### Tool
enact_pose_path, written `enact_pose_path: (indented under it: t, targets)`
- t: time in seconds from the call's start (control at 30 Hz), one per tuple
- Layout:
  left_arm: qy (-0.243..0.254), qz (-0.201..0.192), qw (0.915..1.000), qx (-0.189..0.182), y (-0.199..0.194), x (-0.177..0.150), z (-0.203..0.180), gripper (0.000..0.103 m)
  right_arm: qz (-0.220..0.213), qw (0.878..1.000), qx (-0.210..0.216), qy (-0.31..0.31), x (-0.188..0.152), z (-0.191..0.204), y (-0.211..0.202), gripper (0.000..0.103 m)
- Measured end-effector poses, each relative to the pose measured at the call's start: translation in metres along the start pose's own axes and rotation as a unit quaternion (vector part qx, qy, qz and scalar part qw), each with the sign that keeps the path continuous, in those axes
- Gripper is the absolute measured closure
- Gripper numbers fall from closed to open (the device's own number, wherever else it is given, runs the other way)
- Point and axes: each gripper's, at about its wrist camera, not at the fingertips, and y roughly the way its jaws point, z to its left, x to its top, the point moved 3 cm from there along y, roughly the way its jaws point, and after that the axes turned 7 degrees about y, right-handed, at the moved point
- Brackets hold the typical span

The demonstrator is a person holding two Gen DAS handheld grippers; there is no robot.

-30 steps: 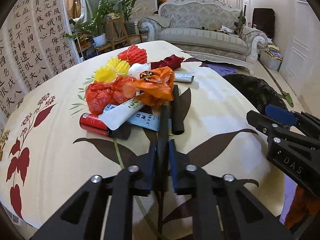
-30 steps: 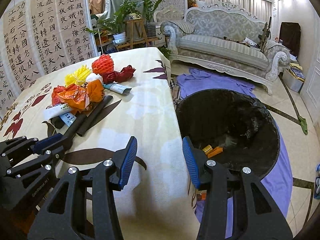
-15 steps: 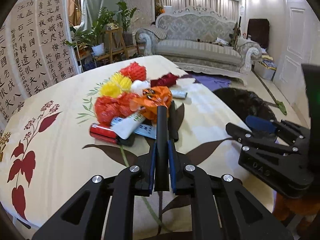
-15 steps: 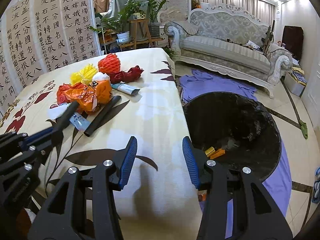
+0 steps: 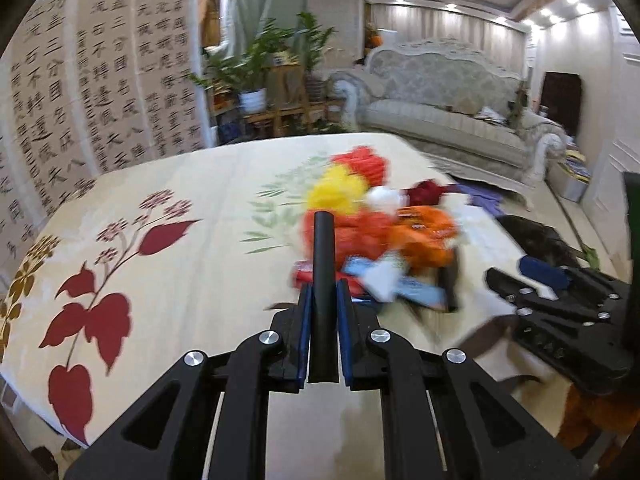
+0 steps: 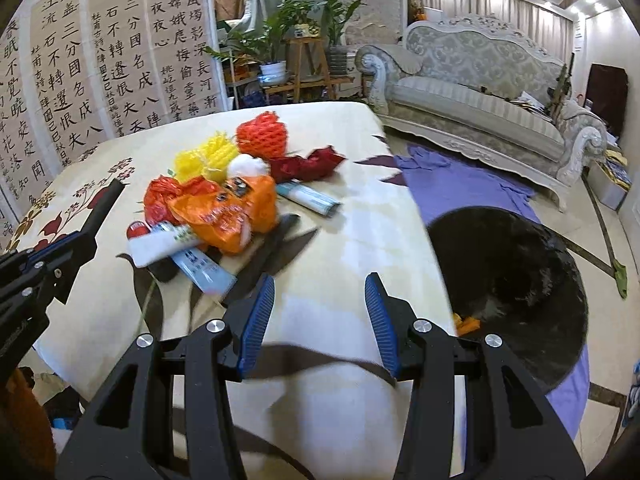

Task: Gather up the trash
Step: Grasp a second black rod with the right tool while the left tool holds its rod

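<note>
Bin [image 6: 516, 280] only in R view; R gripper [image 6: 320, 320] wide, L gripper [image 5: 323, 300] clamps black tube [image 5: 322, 264].

Two black linkage grippers, silver screws, ribbed blue pads on the fingers [image 6: 256, 322].

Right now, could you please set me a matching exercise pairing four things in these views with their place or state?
Things:
1. black tube
2. right tool
3. bin
4. yellow net

Place or state:
A. on the floor beside the table
B. clamped in the left tool
C. open, holding nothing
D. in the trash pile on the table

Pairs: 1-B, 2-C, 3-A, 4-D
</note>
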Motion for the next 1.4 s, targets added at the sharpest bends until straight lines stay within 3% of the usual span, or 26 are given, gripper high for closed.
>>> enact_pose_path:
  t: [0.17,0.37,0.67,0.8,1.27,1.33,1.4]
  targets:
    - [-0.028,0.024,0.9989,0.028,0.02,-0.009,0.033,0.09,0.014,1.0,0.002,-0.013,0.007,0.019,0.021,0.057]
    - [-0.045,0.043,0.9974,0.036,0.035,-0.016,0.049,0.09,0.03,0.999,-0.005,-0.023,0.006,0.026,0.037,0.058]
    - [-0.054,0.052,0.9967,0.031,0.043,-0.022,0.055,0.09,0.02,0.999,-0.016,-0.039,0.0,0.015,0.032,0.079]
    - [-0.057,0.051,0.9966,0.029,0.044,-0.022,0.056,0.09,0.019,0.999,-0.018,-0.038,-0.003,0.008,0.029,0.082]
    - [-0.057,0.053,0.9965,0.03,0.045,-0.022,0.058,0.09,0.021,0.999,-0.016,-0.034,0.002,0.004,0.033,0.075]
    - [-0.056,0.052,0.9966,0.03,0.045,-0.022,0.057,0.09,0.019,0.999,-0.015,-0.037,0.003,0.004,0.034,0.079]
    - [-0.054,0.052,0.9966,0.033,0.045,-0.022,0.057,0.09,0.017,0.999,-0.014,-0.039,0.002,0.004,0.033,0.09]
